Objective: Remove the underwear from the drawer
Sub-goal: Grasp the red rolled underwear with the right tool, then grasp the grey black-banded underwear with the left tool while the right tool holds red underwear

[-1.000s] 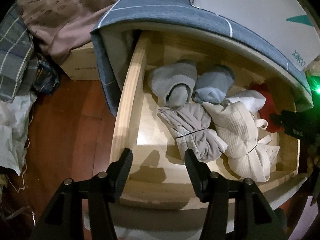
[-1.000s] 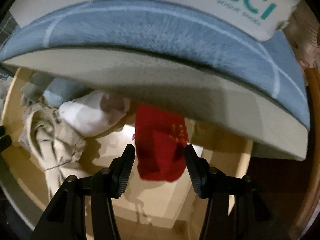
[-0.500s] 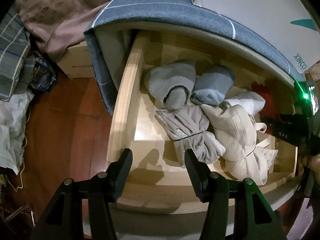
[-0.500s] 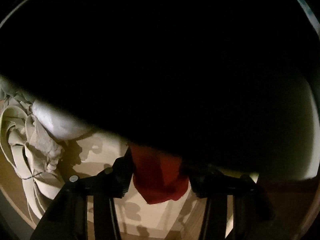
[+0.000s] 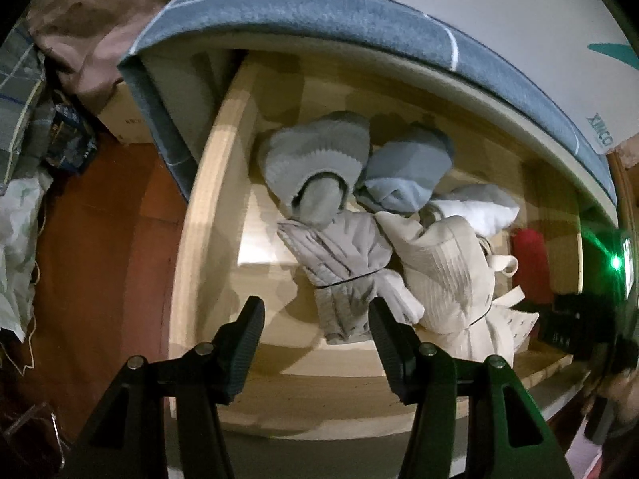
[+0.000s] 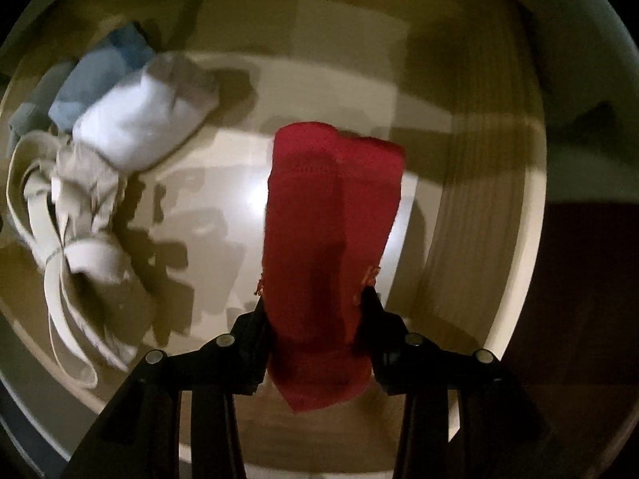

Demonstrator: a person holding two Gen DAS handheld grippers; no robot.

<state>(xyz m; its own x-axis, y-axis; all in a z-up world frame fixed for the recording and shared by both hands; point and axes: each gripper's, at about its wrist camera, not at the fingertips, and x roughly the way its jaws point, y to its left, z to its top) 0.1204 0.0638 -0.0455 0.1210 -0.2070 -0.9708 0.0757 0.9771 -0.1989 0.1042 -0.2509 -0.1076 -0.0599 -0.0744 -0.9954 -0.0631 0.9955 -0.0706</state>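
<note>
- A folded red garment, probably the underwear, though the cloth is too bunched to be sure, lies on the pale floor of the open wooden drawer, near its right end.
- The right gripper points down into the drawer with the red garment between its two black fingers; the jaws are closing, and both pads already meet the sides of the cloth.
- In the left wrist view the red garment shows only as a small patch at the far right, apart from the other clothes.
- To its left lies a pile: a white bundle, a cream bundle with straps, a grey bundle tied with a thin dark band, and two blue-grey socks rolled up toward the back.
- The left gripper hangs above the drawer's front edge, jaws wide apart with nothing between them.
- A blue-grey cloth covers the top over the drawer, with a white box on it.
- Left of the drawer is reddish-brown floor.
</note>
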